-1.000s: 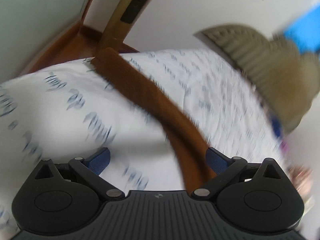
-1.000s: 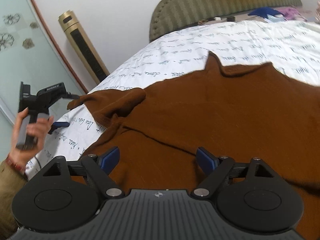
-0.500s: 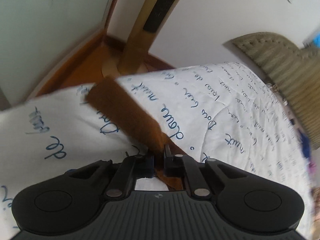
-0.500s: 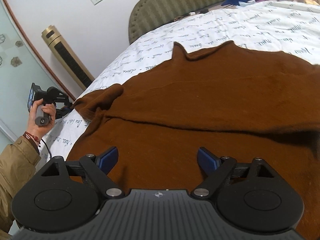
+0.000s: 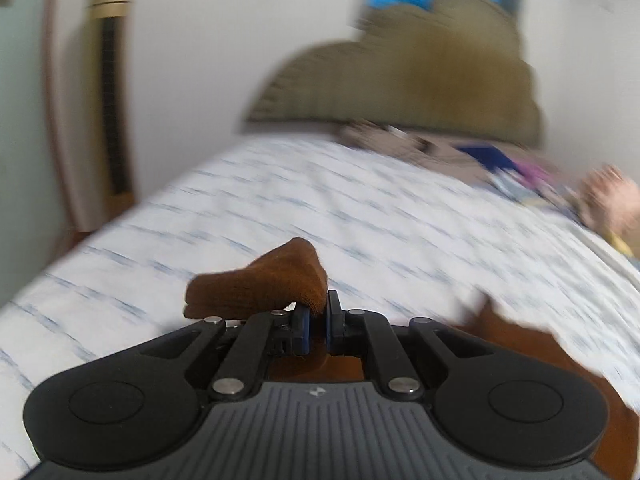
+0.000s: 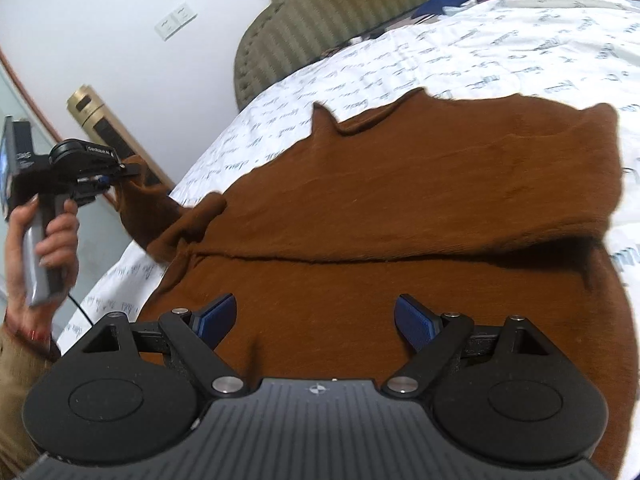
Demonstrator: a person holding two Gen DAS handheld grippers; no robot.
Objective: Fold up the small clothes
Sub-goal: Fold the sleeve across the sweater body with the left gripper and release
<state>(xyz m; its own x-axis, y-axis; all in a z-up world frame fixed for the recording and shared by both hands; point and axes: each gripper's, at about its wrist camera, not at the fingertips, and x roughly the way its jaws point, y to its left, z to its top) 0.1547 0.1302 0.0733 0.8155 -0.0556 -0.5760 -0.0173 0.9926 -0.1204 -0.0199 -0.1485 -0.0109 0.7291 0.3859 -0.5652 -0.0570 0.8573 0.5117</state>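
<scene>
A brown knit sweater [image 6: 400,208] lies spread on the bed, its body filling the right wrist view. My left gripper [image 5: 316,326] is shut on the cuff end of the brown sleeve [image 5: 260,284], which sticks out above and left of the fingers. In the right wrist view the left gripper [image 6: 100,178] holds that sleeve [image 6: 152,220] lifted off the bed at the sweater's left side. My right gripper [image 6: 316,318] is open and empty, hovering just over the sweater's lower part.
The bed has a white sheet with blue writing [image 6: 500,48] and an olive padded headboard [image 6: 360,8]. Loose clothes [image 6: 452,0] lie near the headboard. A gold tower fan [image 6: 104,128] stands by the white wall on the left.
My left gripper closed on the sleeve cuff, then lifted it and swung toward the sweater body. My right gripper stayed open and shifted slightly over the sweater.
</scene>
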